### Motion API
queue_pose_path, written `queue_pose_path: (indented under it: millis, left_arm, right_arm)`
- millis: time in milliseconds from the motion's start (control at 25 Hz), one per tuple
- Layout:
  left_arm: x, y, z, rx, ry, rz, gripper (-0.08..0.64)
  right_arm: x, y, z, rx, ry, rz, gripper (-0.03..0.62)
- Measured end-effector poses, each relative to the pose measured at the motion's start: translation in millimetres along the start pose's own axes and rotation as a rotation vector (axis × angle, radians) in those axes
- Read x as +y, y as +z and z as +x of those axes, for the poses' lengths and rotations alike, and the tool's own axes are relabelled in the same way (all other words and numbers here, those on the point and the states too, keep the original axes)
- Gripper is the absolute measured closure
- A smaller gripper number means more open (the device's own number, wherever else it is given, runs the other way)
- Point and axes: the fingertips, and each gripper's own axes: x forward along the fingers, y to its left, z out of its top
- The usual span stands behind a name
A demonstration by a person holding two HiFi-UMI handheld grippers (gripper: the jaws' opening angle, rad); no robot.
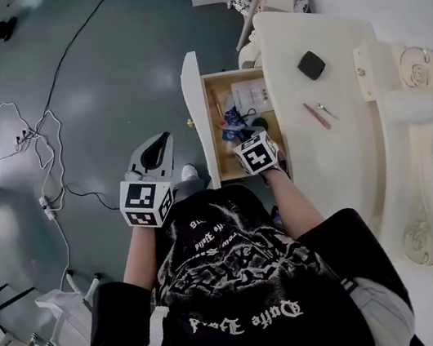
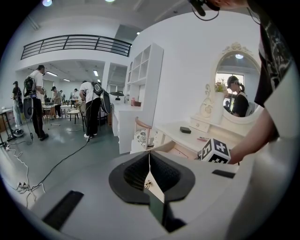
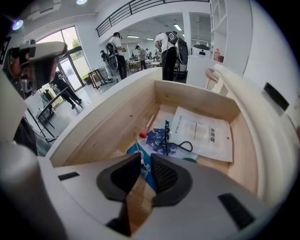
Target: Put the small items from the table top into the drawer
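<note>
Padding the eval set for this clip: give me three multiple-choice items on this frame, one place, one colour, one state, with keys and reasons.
1. Where is the right gripper?
A. Over the open drawer
B. Over the table top
C. Off to the side, over the floor

2. What colour is the square item on the table top?
A. Red
B. Black
C. White

3. How do the left gripper jaws stand?
A. Wide apart
B. Closed on an item
C. Together, nothing between

Key:
1 A, the right gripper view looks straight down into the drawer's contents.
2 B, it shows dark against the cream top.
3 C, the left gripper view shows the pads meeting.
</note>
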Motion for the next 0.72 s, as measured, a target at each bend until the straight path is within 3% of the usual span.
queue_pose_path:
  millis: [160, 400, 720]
  left_arm:
    - [-1.6, 0.5, 0.2, -0.005, -0.014, -0.001, 0.543]
    - [-6.0, -0.3, 3.5, -0.014, -0.053, -0.001, 0.543]
    - [-13.1, 9.2, 15.3, -0.033, -0.147, 0.01, 0.543]
  right_arm:
    - [-0.6, 6.1, -9.6, -0.032, -0.018, 0.011, 0.526]
    - [-3.7, 12.7, -26.7, -0.121, -0.009, 0.151, 0.482]
    - [-8.8, 37.4, -70.3, -0.281, -0.097, 0.21, 0.482]
